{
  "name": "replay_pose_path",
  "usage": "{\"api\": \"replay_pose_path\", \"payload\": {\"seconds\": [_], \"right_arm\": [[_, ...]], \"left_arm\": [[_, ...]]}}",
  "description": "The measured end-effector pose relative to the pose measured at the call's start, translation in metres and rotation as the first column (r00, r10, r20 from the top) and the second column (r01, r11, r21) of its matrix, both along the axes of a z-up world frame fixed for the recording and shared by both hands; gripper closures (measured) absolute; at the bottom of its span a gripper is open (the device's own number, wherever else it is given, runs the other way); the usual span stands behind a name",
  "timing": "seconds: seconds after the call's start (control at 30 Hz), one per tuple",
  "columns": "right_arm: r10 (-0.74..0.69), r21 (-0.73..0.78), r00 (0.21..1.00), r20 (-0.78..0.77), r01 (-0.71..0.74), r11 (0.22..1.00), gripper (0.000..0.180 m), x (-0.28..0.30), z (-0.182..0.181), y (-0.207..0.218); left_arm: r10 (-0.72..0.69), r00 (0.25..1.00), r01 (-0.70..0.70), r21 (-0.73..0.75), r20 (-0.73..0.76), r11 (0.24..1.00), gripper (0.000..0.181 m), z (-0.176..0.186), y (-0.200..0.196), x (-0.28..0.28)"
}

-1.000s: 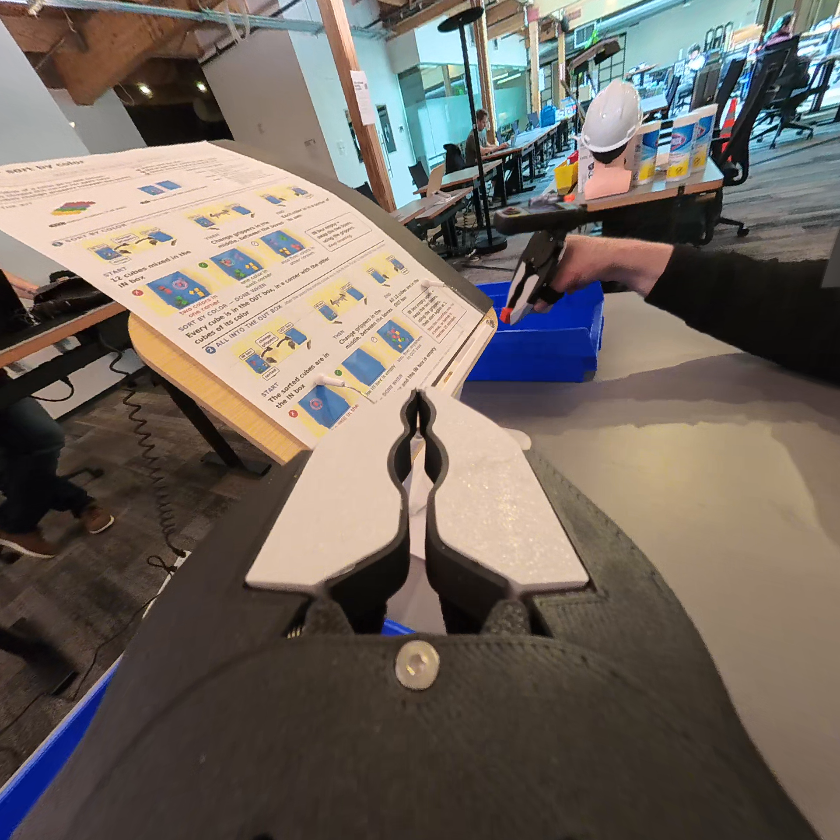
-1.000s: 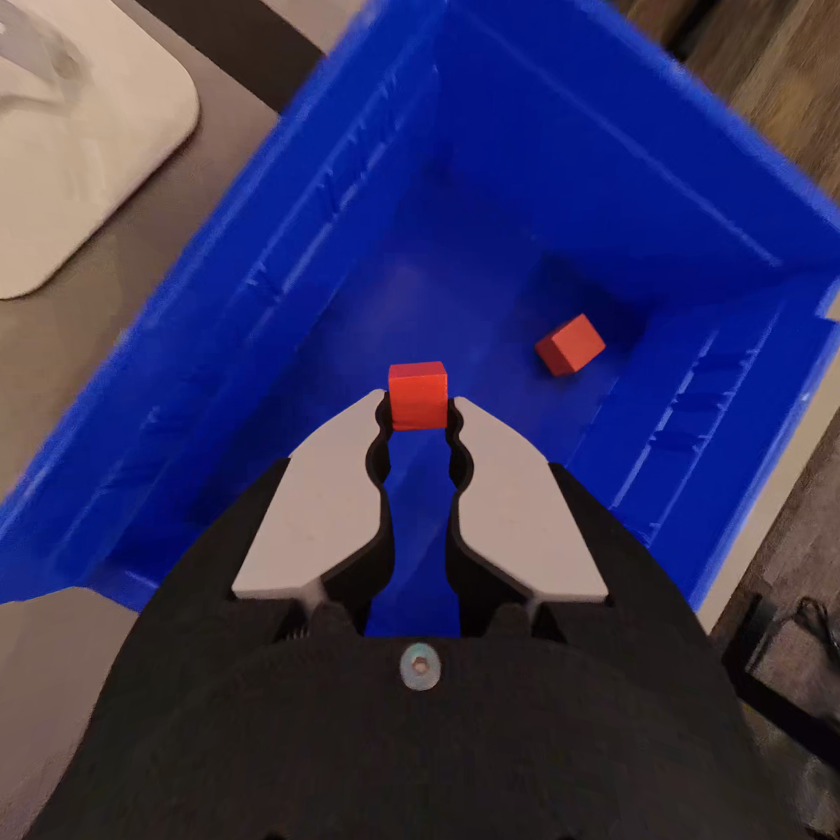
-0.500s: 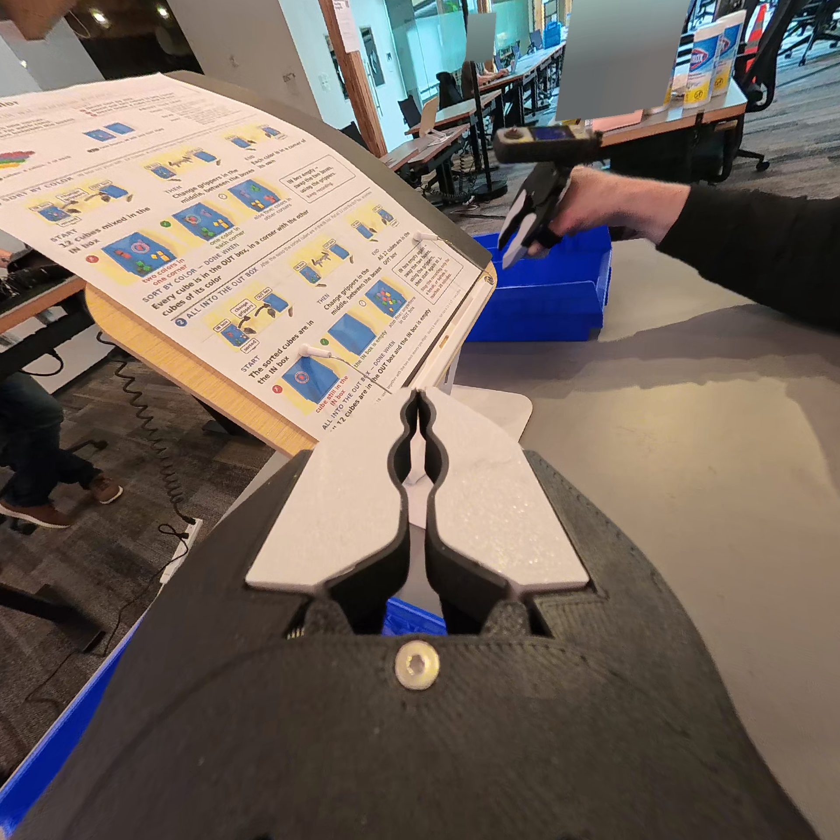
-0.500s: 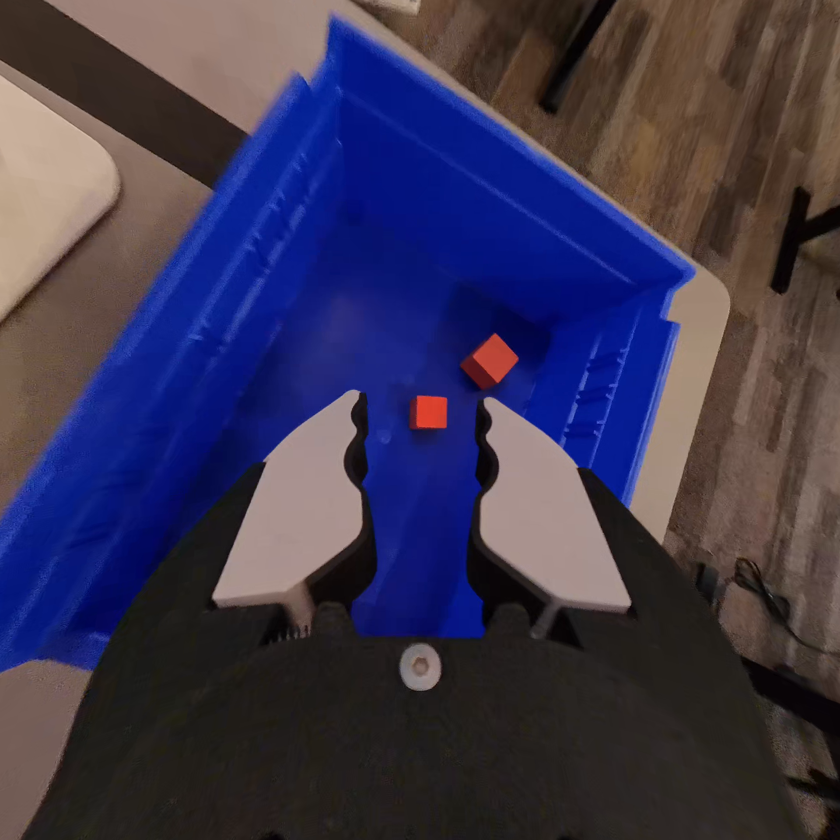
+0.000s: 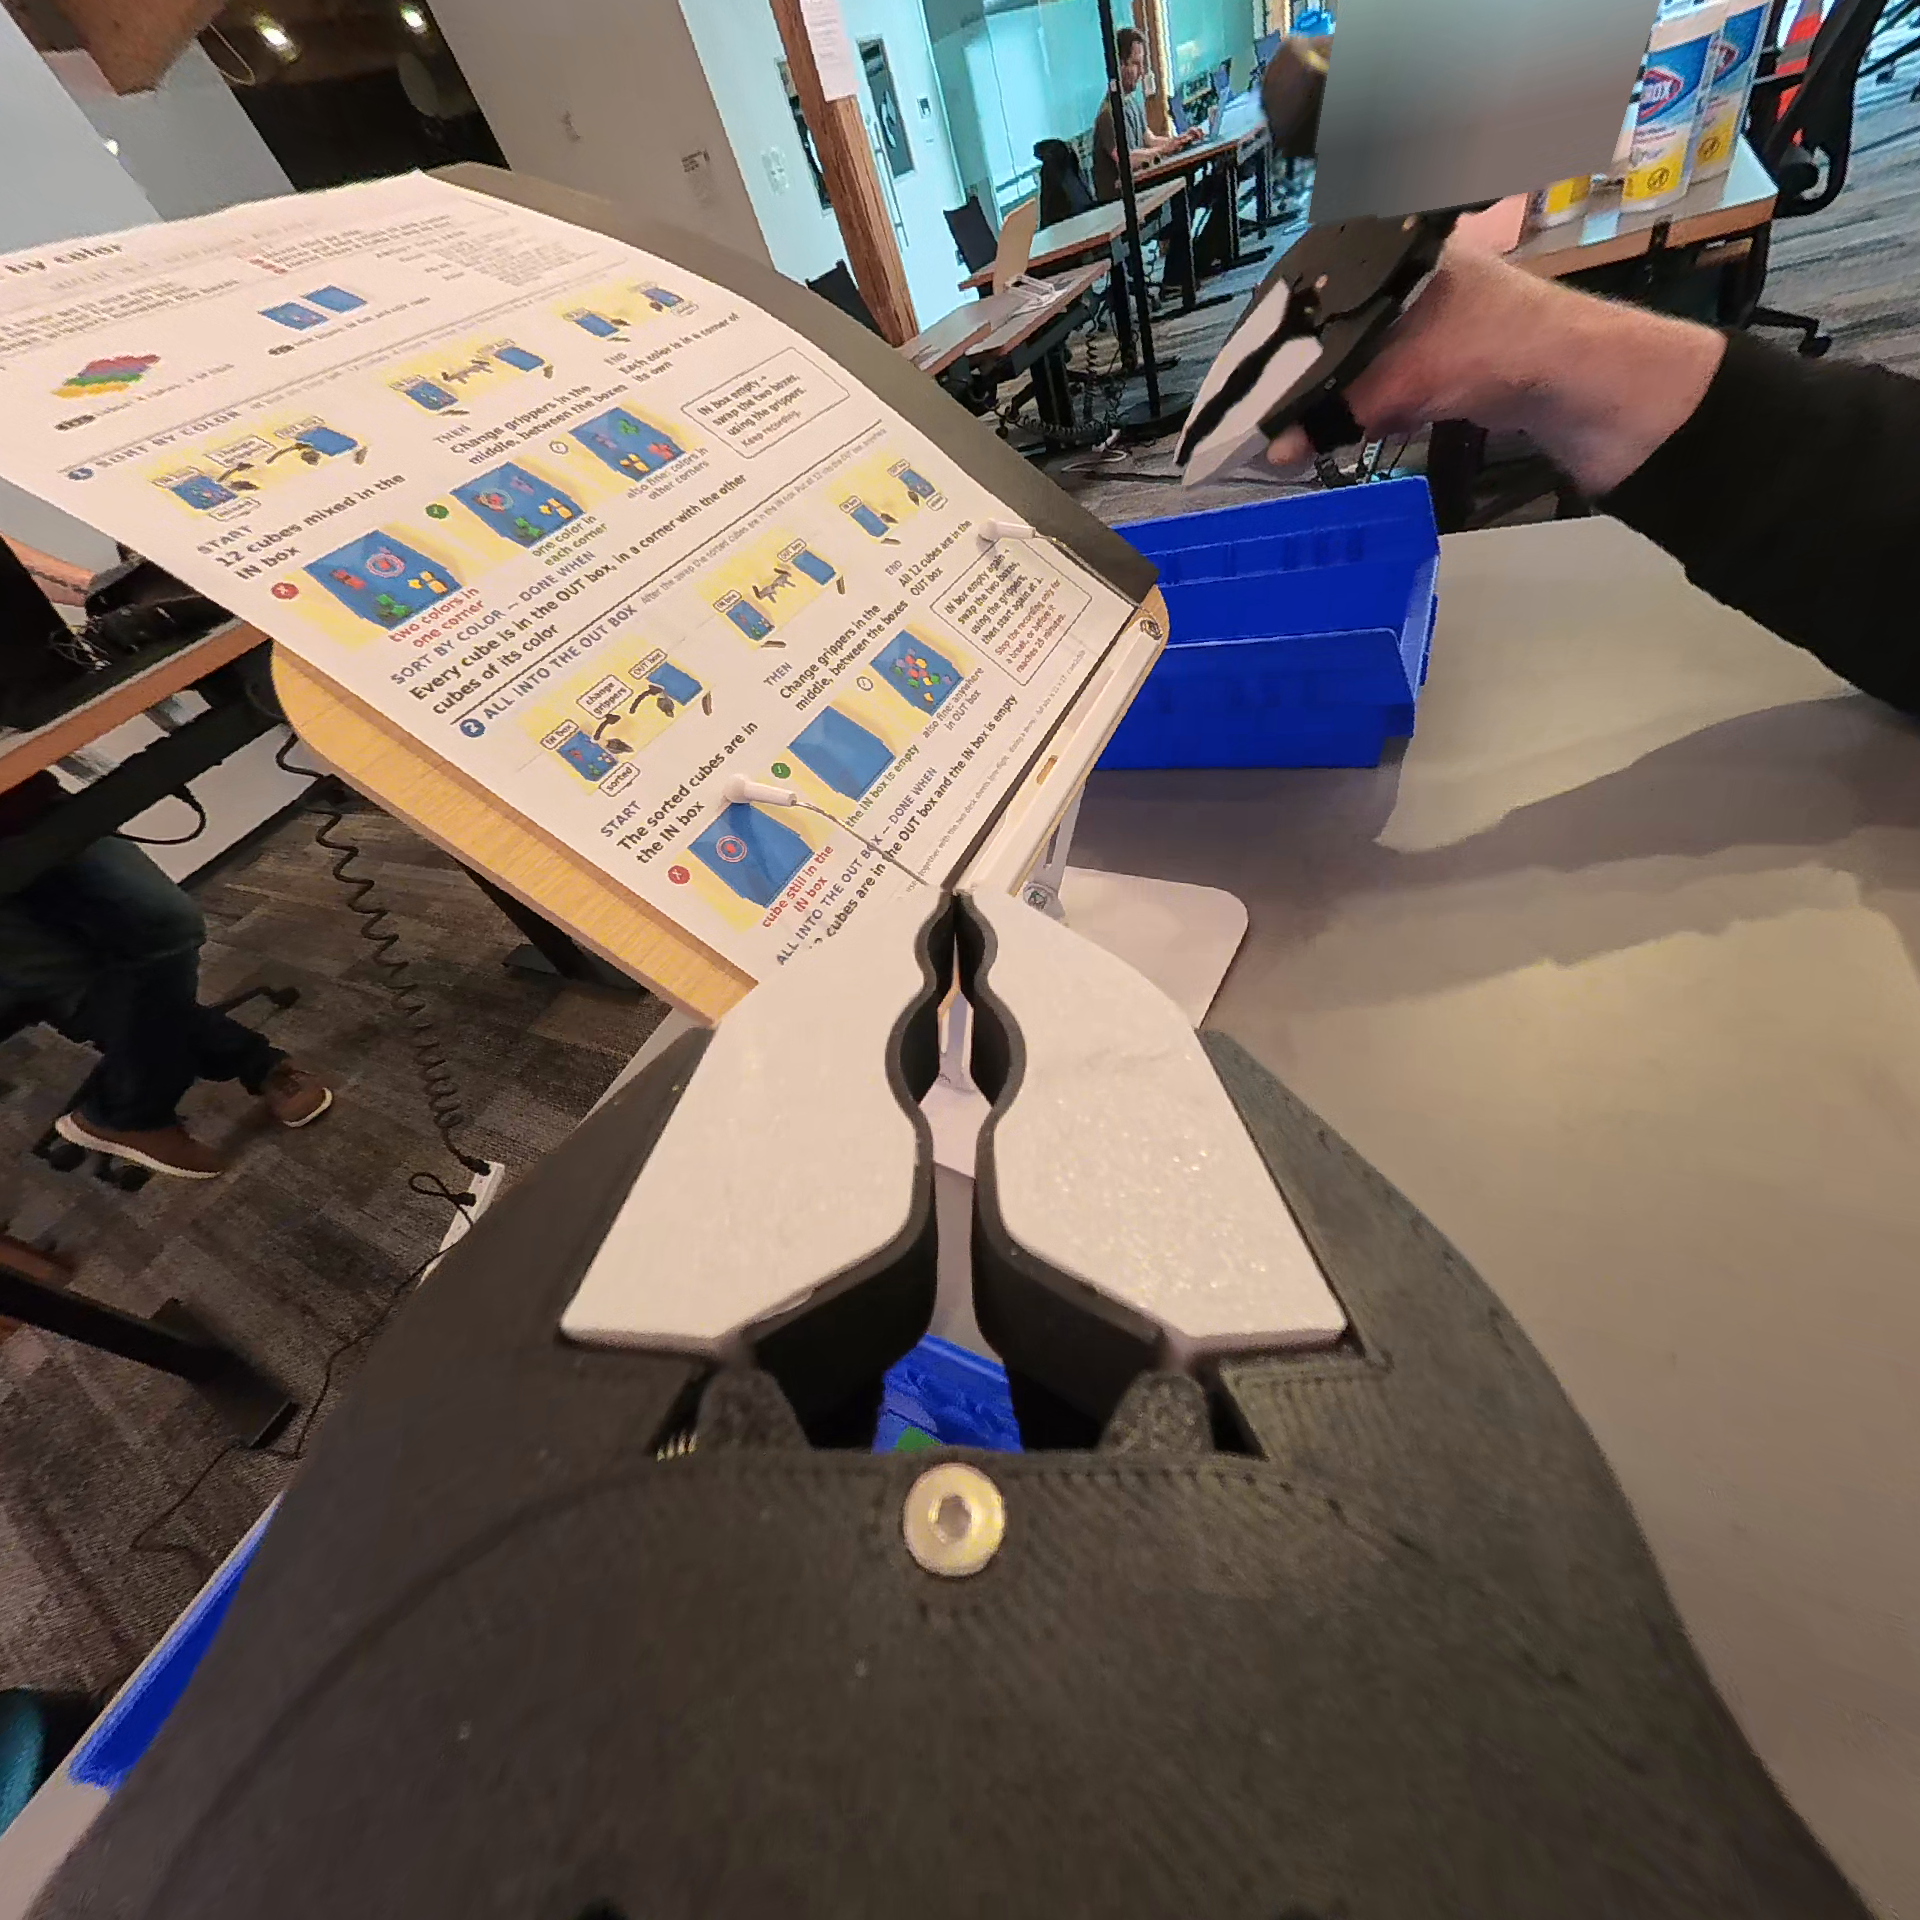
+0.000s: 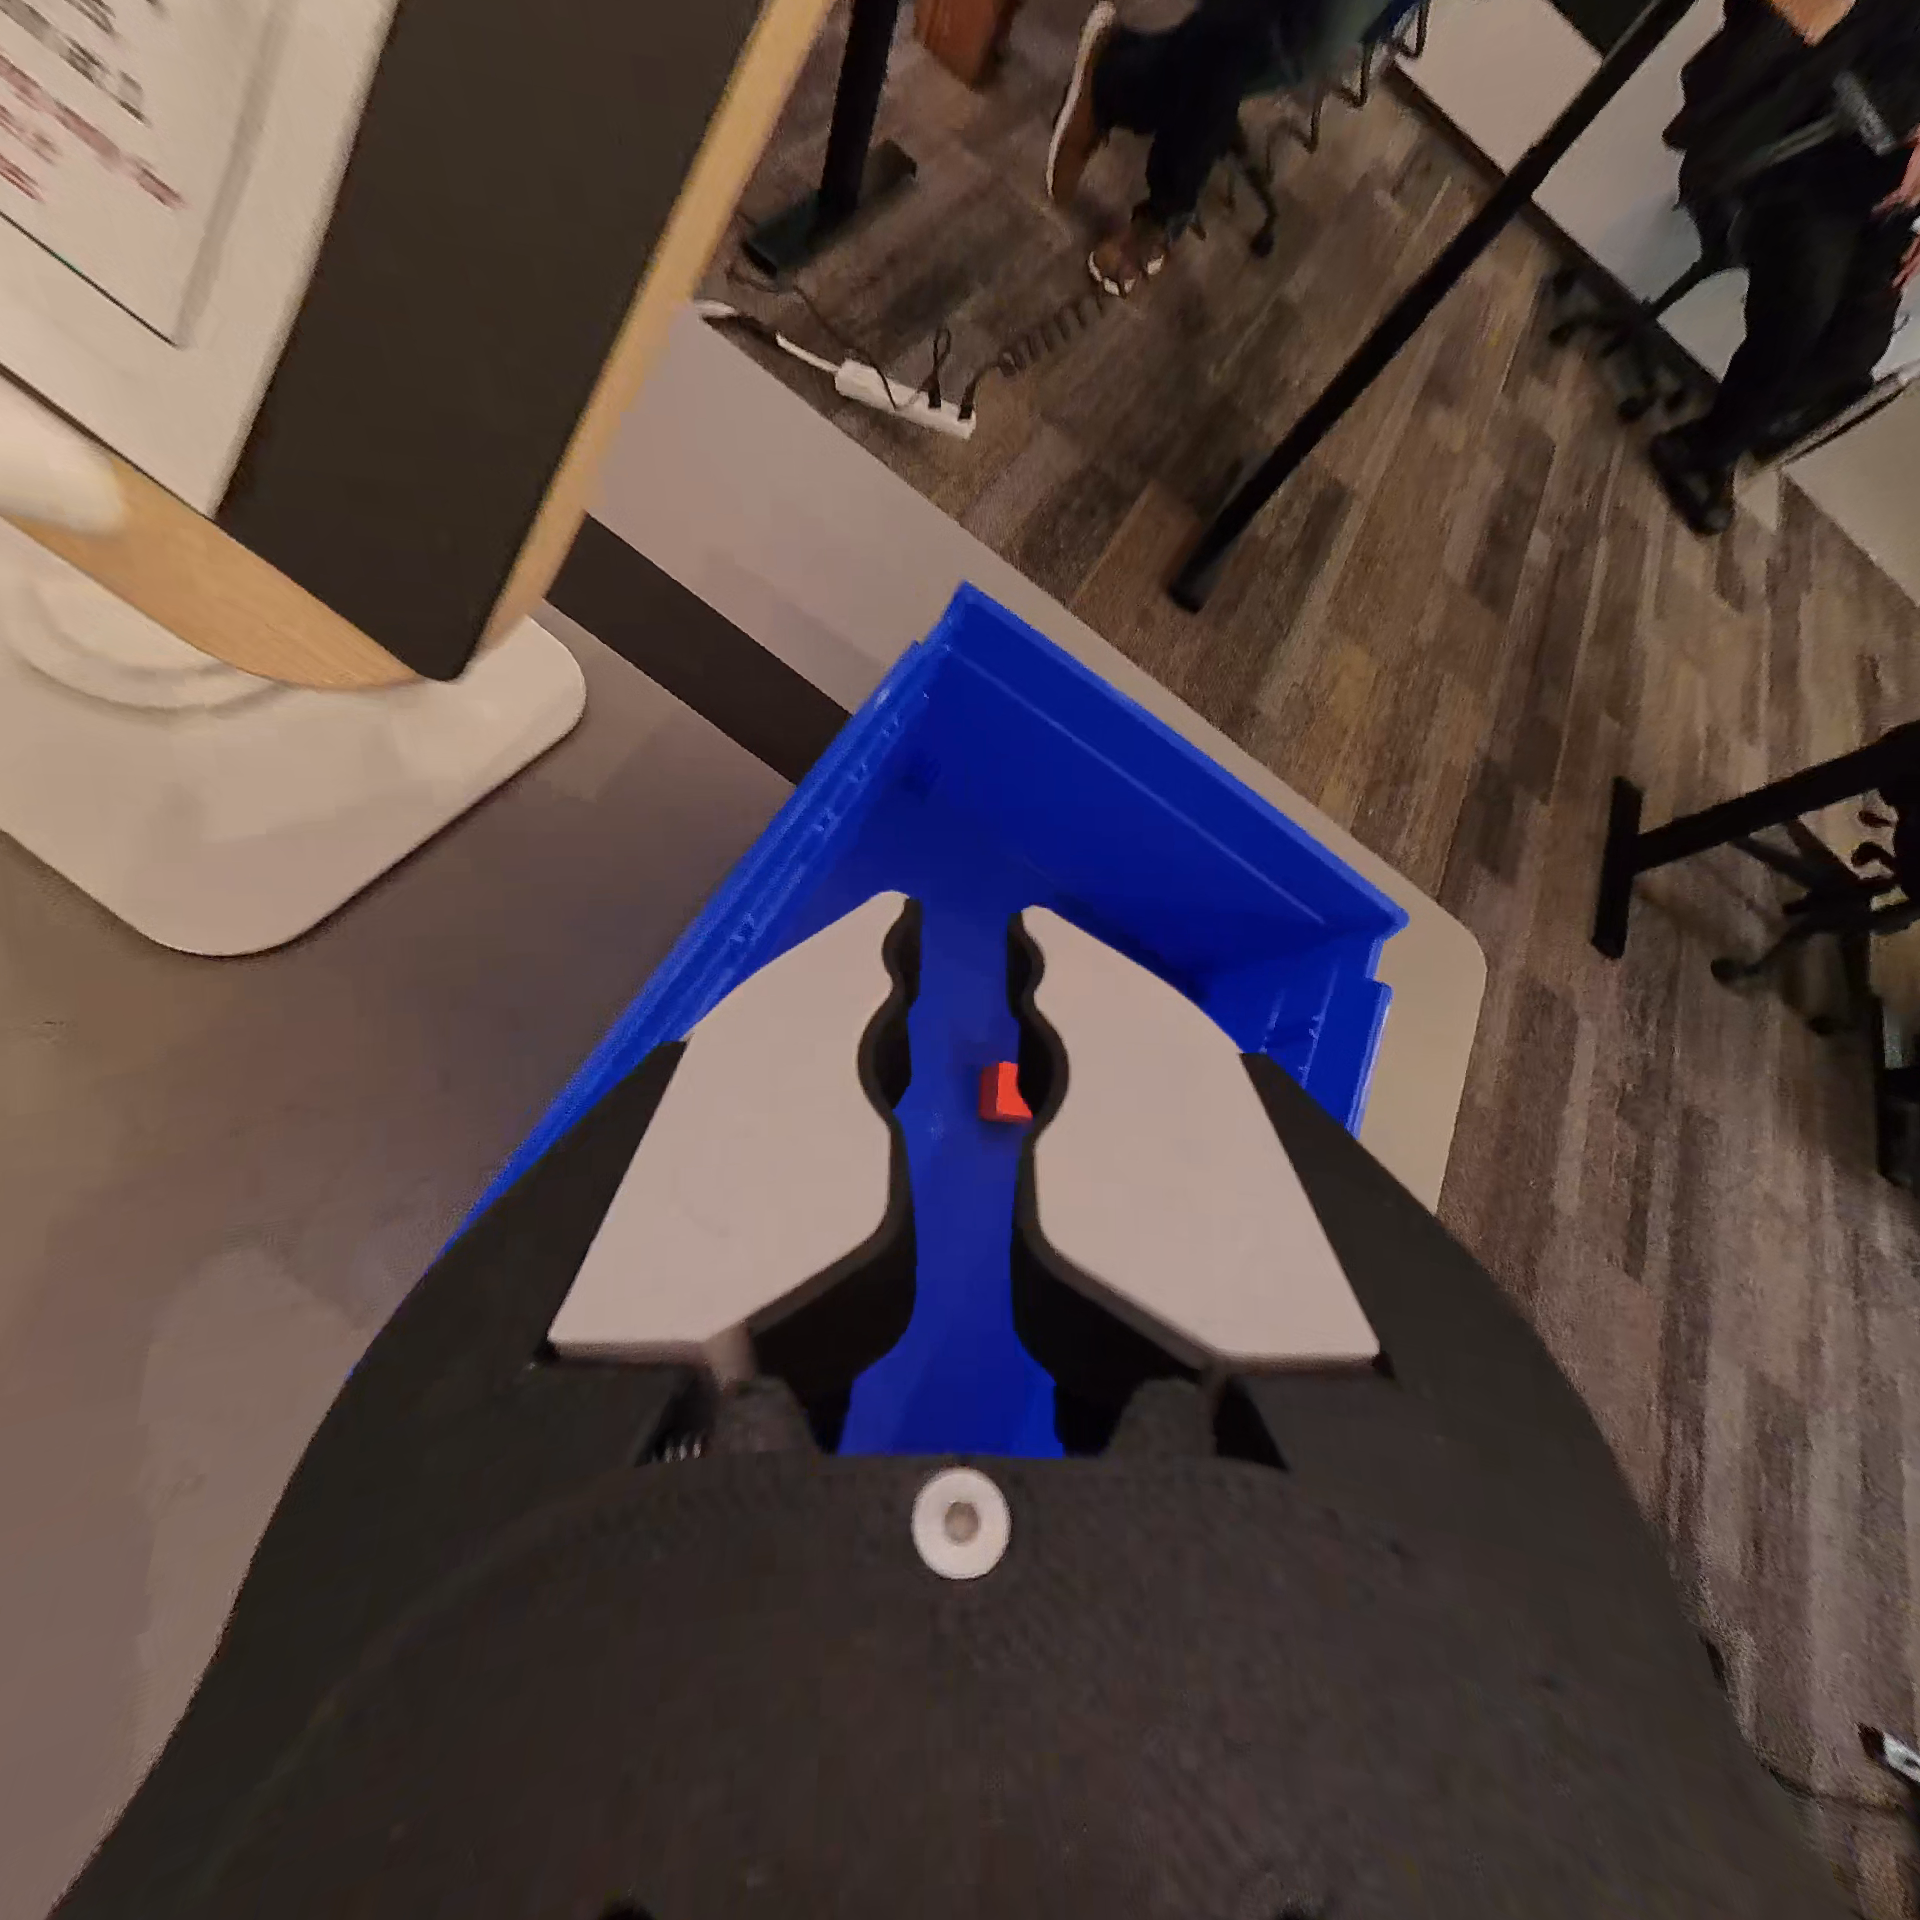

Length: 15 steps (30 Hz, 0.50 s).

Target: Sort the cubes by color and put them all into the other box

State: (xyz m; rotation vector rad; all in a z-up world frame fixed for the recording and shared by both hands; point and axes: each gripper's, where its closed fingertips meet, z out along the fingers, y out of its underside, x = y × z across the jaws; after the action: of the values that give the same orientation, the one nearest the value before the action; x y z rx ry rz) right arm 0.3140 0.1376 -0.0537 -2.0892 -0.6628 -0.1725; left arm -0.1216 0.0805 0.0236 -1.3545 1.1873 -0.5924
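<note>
My right gripper (image 6: 964, 914) is open by a narrow gap and empty, held high above the far blue box (image 6: 1091, 810). One red cube (image 6: 1000, 1093) shows on the box floor between the fingers; the fingers hide the rest of the floor. In the left wrist view the right gripper (image 5: 1231, 436), held by a hand, hangs above that box (image 5: 1278, 623). My left gripper (image 5: 956, 920) is shut and empty, over the near blue box (image 5: 156, 1714), which its body mostly hides. A bit of green (image 5: 914, 1439) shows in that box.
An instruction sheet (image 5: 520, 520) lies on a tilted board on a white stand (image 6: 260, 790) between the two boxes. The grey table (image 5: 1558, 1143) ends just beyond the far box. Desks, chairs and seated people are farther off.
My right gripper opened and dropped its red cube into the far box beside another red cube, then rose away while its jaws narrowed. My left gripper stayed shut and tilted slightly.
</note>
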Motion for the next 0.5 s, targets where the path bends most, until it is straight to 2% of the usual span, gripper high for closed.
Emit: {"api": "replay_pose_path", "payload": {"seconds": [0.17, 0.5], "right_arm": [[0.042, 0.032, 0.999, 0.007, -0.043, 0.999, 0.177, -0.014, 0.011, -0.006], [0.146, 0.025, 0.989, 0.003, -0.146, 0.989, 0.179, -0.043, 0.026, -0.023]], "left_arm": [[0.057, 0.998, -0.056, 0.020, -0.026, 0.998, 0.181, 0.000, 0.006, -0.009], [0.225, 0.968, -0.222, 0.037, -0.109, 0.974, 0.181, -0.013, 0.036, -0.039]]}}
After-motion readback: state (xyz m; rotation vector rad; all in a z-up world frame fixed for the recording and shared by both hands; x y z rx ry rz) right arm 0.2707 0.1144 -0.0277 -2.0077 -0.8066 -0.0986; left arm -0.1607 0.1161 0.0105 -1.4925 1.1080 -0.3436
